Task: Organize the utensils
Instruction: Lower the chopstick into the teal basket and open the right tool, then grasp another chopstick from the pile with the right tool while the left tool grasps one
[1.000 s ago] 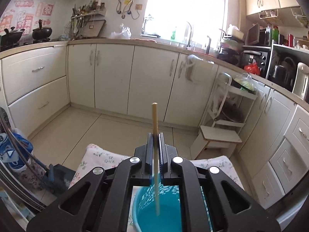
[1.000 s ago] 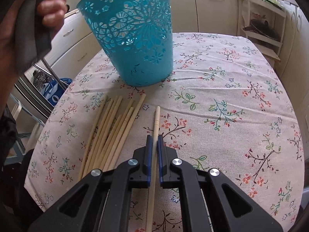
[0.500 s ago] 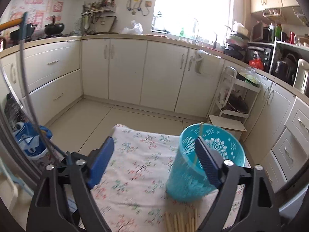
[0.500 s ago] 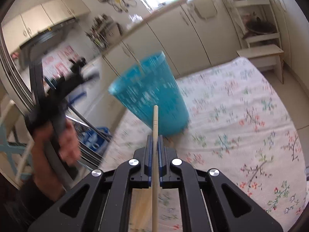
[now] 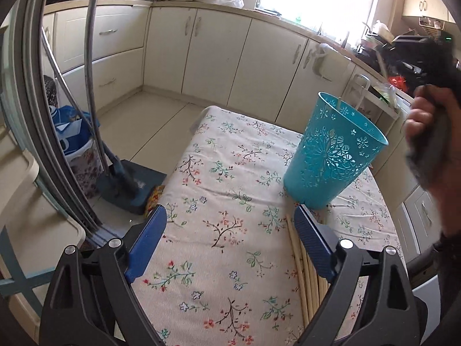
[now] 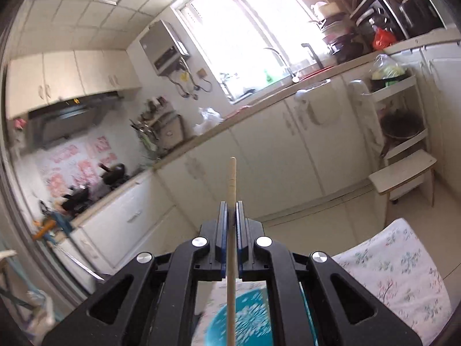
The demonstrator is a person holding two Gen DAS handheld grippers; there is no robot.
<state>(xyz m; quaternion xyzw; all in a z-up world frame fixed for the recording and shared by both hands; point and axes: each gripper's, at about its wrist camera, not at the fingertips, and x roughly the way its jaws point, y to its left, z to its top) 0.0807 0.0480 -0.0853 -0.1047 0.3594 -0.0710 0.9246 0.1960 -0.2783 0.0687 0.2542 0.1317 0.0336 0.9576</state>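
The right claw (image 6: 229, 227) has swung its pinched chopstick (image 6: 231, 219) upright above the turquoise basket (image 5: 331, 155) at the bench's (image 5: 224, 190) far right; the left claw (image 5: 227, 239), now empty and spread wide, has dropped toward the remaining chopsticks (image 5: 302, 271).

Readable text: none in either view.
Wall stickers (image 6: 77, 158): pink characters behind the stove, too blurred to read.
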